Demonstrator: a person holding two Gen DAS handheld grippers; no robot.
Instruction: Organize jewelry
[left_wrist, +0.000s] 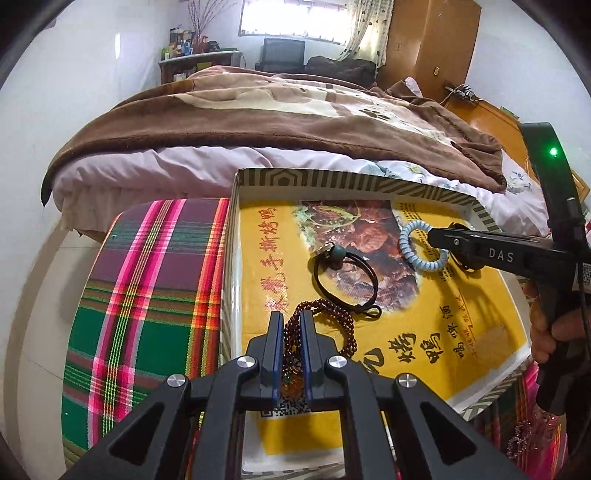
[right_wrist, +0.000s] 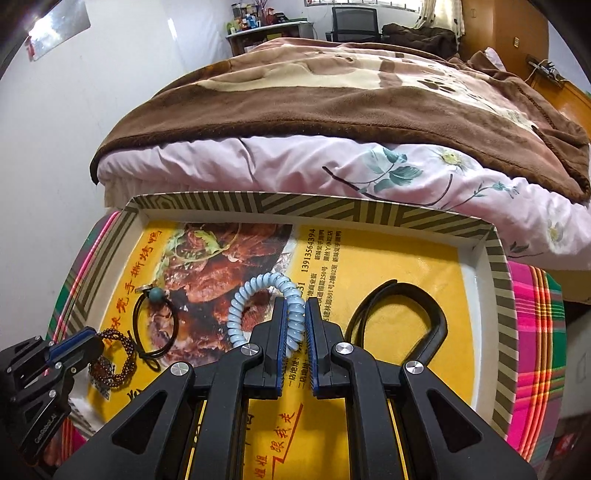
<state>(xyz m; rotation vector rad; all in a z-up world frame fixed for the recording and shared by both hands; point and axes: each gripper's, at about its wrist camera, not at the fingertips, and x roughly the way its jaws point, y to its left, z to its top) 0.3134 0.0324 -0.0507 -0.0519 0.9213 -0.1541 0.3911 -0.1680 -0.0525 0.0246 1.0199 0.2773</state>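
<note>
beaded bracelet (left_wrist: 325, 325) partly hidden between left gripper's fingers (left_wrist: 275, 343), person's hand (left_wrist: 550, 325) cut off (right edge)

Both grippers are black, with blue pads lining the fingers and round silver screws at the linkage joints. The right gripper (left_wrist: 439, 236) carries white "DAS" lettering, a green light glowing on its curved mount. The left gripper (right_wrist: 92, 341) shows small white lettering too.

One dark red bead bracelet (left_wrist: 343, 325), one blue coil bracelet (right_wrist: 255, 302), one black cord necklace (left_wrist: 345, 275), one black band (right_wrist: 413, 314), one tray (right_wrist: 317, 208)
</note>
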